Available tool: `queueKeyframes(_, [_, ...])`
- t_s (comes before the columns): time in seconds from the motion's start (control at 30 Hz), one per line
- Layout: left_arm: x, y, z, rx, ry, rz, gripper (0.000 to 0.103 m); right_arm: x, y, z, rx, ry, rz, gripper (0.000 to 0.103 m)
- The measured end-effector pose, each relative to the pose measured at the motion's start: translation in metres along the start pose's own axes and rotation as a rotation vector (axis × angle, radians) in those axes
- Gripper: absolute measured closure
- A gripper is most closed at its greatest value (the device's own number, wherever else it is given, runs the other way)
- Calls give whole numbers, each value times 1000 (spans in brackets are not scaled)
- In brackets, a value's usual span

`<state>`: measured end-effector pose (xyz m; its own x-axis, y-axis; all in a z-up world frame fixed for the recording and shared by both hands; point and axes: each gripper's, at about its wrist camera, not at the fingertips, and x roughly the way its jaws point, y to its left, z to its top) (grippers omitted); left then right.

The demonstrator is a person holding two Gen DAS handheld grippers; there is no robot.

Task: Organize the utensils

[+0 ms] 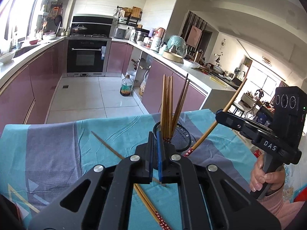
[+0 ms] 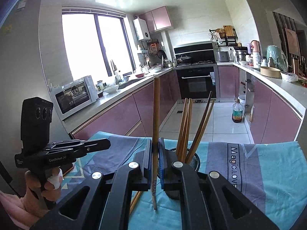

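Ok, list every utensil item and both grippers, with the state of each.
Right gripper: shut on a chopstick, held clear of the cloth.
Held chopstick: upright between the fingers.
Left gripper: jaws nearly closed, apparently empty.
Mesh holder: upright, holding several chopsticks.
Loose chopsticks: lying flat on the cloth.

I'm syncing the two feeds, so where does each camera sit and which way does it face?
Left wrist: on the left gripper, facing the mesh holder; the person's right hand and right gripper show at right.
Right wrist: on the right gripper, clamping a chopstick; left hand shows.
Shared: holder, oven, tablecloth.
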<state>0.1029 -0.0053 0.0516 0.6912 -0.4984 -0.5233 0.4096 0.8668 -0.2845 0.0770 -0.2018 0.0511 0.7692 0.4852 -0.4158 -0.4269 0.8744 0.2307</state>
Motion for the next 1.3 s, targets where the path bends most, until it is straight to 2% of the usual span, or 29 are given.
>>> queueKeyframes(0.23, [43, 22, -18, -19, 108, 79, 98, 5, -5, -8, 21, 25, 2, 98])
queueKeyframes(0.3, [55, 24, -23, -17, 138, 81, 93, 6, -6, -11, 26, 34, 3, 98])
queueKeyframes(0.7, [104, 30, -87, 23, 334, 136, 91, 13, -10, -28, 61, 84, 22, 98])
queueKeyframes(0.9, [109, 33, -99, 26, 357, 143, 88, 14, -9, -32, 65, 91, 30, 98])
queueKeyframes(1.3, [121, 17, -98, 77, 368, 160, 82, 16, -10, -36, 73, 99, 36, 98])
